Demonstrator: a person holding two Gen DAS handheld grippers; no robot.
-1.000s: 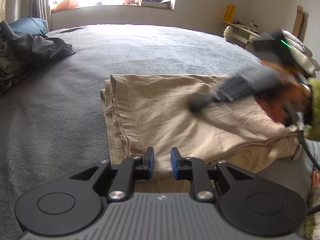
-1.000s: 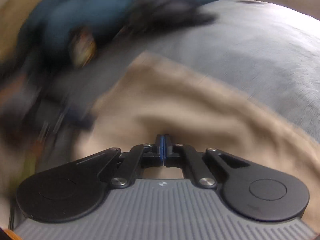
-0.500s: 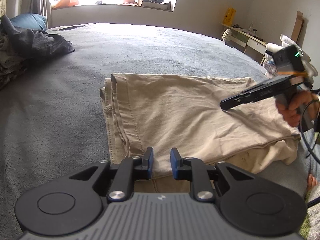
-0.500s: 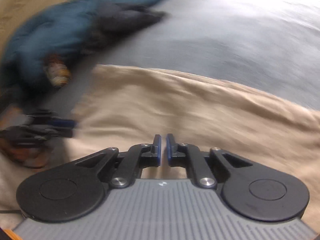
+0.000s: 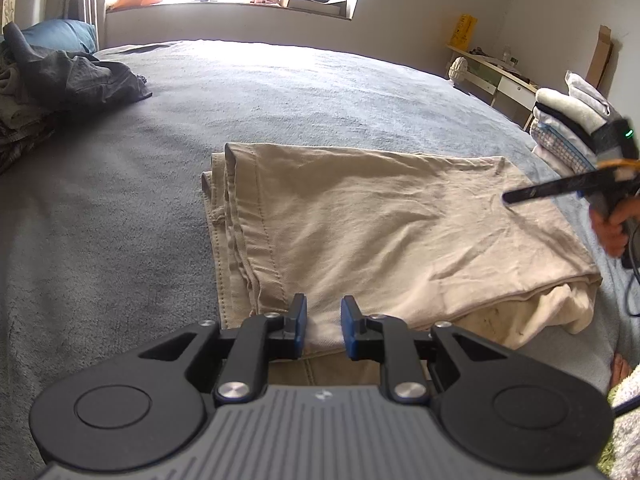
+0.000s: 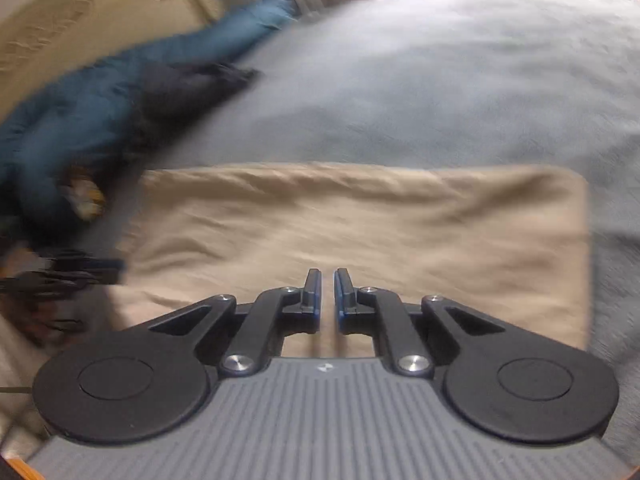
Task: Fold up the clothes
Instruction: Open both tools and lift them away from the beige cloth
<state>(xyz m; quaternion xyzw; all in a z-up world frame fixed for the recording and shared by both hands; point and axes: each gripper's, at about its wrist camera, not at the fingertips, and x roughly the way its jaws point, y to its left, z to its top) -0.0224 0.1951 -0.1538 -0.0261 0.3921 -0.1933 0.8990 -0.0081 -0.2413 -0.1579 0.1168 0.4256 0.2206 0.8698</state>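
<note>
Item 1, far left: heap of unfolded dark clothes (image 5: 68,80) on the grey bed (image 5: 300,92), well apart from the work area.

Item 2, centre: tan trousers (image 5: 380,232), folded into a flat rectangle on the bed; stacked hems and seams at its left edge, a looser lump of cloth poking out at the lower right corner.

Item 3, near edge of the trousers: left gripper (image 5: 323,322), jaws a narrow way apart, nothing pinched; fabric lies just beyond the pads.

Item 4, right end: right gripper (image 6: 327,294), jaws nearly together with only a slit between, empty, poised above the trousers' right end; the right-wrist view is blurred.

Item 5, far right: stack of folded light laundry (image 5: 568,128) at the bed's edge.

Handling note: the next fold seems to want both ends taken at once. Take all layers at the near edge, tuck the loose corner in first, keep edges aligned.
</note>
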